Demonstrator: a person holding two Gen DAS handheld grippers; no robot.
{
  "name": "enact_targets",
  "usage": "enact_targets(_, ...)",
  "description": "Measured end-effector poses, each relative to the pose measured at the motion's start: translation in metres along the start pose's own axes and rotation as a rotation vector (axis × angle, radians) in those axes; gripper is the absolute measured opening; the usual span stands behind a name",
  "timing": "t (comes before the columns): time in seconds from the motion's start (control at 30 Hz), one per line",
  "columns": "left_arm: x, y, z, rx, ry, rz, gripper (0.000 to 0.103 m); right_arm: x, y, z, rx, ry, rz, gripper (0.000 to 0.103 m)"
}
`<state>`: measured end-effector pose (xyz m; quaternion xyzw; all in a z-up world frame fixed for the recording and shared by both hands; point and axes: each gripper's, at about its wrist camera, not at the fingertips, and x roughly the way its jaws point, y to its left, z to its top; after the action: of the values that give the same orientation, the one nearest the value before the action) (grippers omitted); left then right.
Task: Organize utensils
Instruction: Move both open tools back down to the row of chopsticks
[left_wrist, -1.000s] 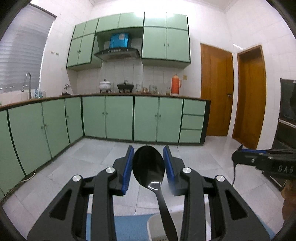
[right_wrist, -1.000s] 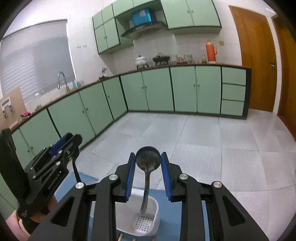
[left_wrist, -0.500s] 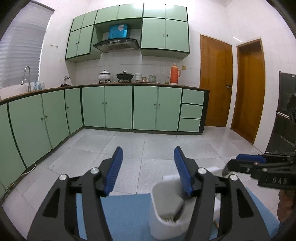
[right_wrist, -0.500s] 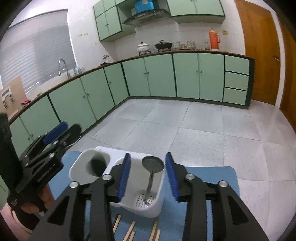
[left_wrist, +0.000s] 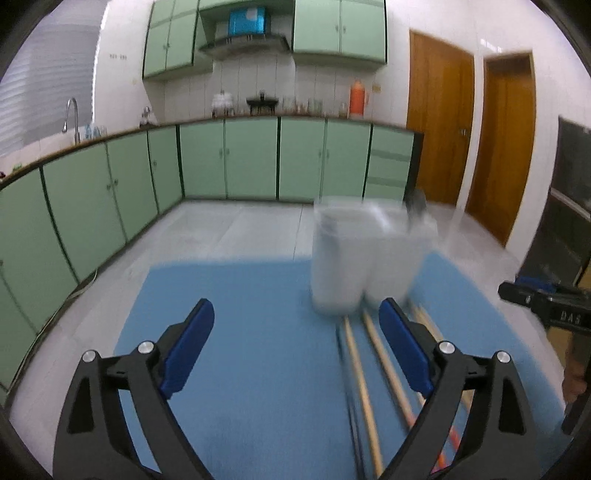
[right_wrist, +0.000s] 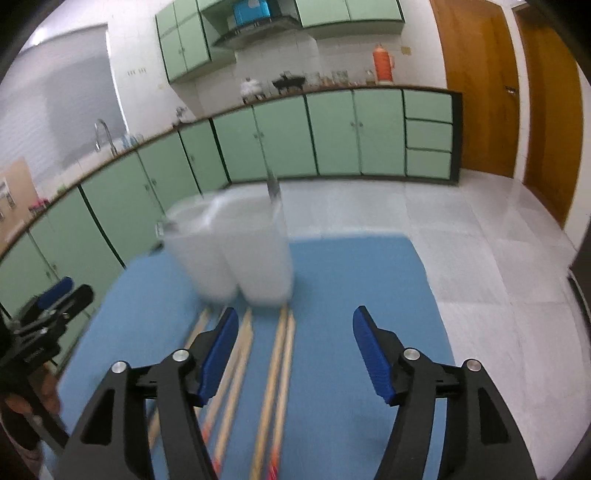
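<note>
both of my grippers were empty with their fingers spread wide: the left gripper (left_wrist: 295, 347) hung over the bare middle of the blue mat (left_wrist: 240, 332), and the right gripper (right_wrist: 291, 350) hung over the chopsticks (right_wrist: 275, 376). the white utensil holder (right_wrist: 236, 254) stood toward the far edge of the mat, a dark utensil handle (right_wrist: 272, 186) poking out of its top; the blur kept me from telling which compartment it sat in. the chopsticks lay loose on the mat in front of the holder, running from its base toward the near edge, several side by side and some touching. my worry was the pickup: closing on such a tight bundle, i judged i might catch two sticks at once or pinch one off-centre so it pivoted and rolled. their far tips lay right at the holder's foot, so dragging a stick forward could have nudged the light holder or tipped it. the two grippers also sat near each other, and reaching for the same sticks could have knocked them together.
</note>
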<state>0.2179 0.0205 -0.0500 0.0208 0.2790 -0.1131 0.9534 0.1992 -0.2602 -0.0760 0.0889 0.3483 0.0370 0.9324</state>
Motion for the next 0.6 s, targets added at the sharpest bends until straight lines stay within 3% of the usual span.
enact_targets(0.37,-0.032,0.003,-0.096,-0.03,0.246,0.019,0.09,-0.021,0.004,-0.103,0.018,0.191,-0.021,0.068)
enact_targets(0.6,-0.036,-0.001,-0.119,-0.019,0.304,0.028,0.09,-0.028,0.018,-0.127,-0.05,0.197,-0.047,0.064)
